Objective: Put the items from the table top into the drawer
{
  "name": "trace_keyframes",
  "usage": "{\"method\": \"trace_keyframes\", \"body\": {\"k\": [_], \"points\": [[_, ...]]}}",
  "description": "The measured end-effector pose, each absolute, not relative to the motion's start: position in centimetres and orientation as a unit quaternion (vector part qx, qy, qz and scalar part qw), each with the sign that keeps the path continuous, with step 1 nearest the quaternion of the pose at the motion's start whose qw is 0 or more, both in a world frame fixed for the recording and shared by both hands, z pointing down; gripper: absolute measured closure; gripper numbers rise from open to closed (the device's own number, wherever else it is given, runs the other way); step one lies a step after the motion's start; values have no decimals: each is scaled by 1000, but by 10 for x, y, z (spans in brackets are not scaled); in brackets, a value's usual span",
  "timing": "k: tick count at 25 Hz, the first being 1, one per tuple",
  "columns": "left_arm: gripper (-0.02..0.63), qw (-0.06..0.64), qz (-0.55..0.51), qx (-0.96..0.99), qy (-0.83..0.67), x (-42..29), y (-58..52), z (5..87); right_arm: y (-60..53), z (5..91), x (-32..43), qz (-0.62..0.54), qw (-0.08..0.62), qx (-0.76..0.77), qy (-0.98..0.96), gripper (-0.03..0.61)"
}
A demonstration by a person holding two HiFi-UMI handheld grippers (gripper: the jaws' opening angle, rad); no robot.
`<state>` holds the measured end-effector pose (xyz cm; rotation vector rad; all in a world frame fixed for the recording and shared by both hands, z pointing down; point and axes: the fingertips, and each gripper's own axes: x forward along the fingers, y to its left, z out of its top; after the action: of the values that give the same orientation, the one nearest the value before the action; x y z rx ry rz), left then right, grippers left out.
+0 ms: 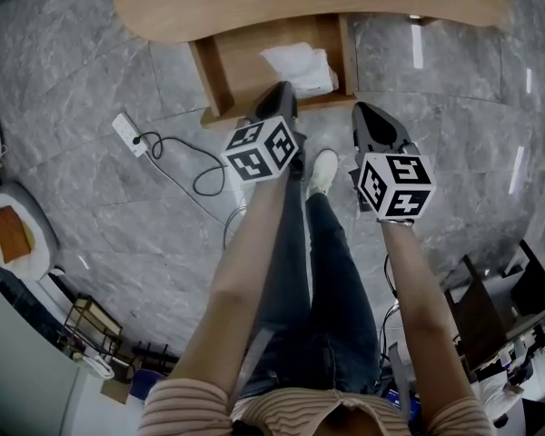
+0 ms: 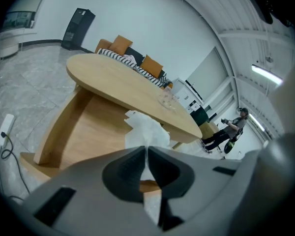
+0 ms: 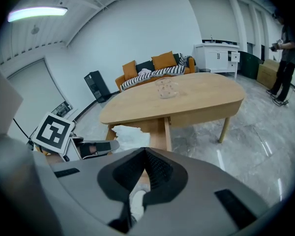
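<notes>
**Left jaws on white sheet at open drawer; clear item on table top**

Obscured or uncertain: The far side of the table top (image 1: 254, 7) is cut off by the upper edge of the head view. The drawer (image 1: 209, 78) front is partly covered by the left gripper (image 2: 146, 149) and its marker cube (image 1: 261, 148). A small clear item (image 3: 165, 88) is seen standing near the middle of the table top; its kind cannot be made out. The lower part of the white sheet (image 1: 302, 66) is hidden behind the jaws in the left gripper view.

Grips: The left gripper's jaws are drawn almost together, and an edge of the white sheet appears pinched in the thin slit between them. The rest of the sheet lies bunched inside the open drawer, toward its right side. The right gripper (image 3: 146, 150) is closed tip to tip with nothing between, and is held just right of the drawer.

Materials and shapes: The table top is pale smooth wood with a rounded outline. The drawer is a shallow box of the same wood. The sheet is thin, creased and ragged-edged; paper or film cannot be told. The pads (image 3: 157, 169) are dark and ribbed. The floor (image 1: 91, 71) is glossy grey marbled tile. A white power strip (image 1: 127, 133) lies on it, left of the drawer.
</notes>
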<state>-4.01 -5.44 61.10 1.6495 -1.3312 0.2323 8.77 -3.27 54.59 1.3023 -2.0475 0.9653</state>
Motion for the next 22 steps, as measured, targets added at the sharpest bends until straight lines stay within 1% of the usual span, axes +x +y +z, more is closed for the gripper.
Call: {"method": "trace_keyframes", "body": {"k": [7,16,22], "points": [[586,477,118,678,-546,-20,-60,650,-22,569,92,367,259,473,-758,578],[586,478,131,676,-545,-17,-78,684,-28,590,92,372,262,468,-757,578],[586,480,160,670,-543,-16,-80,701,-29,600,85,377,269,461,-757,578]]}}
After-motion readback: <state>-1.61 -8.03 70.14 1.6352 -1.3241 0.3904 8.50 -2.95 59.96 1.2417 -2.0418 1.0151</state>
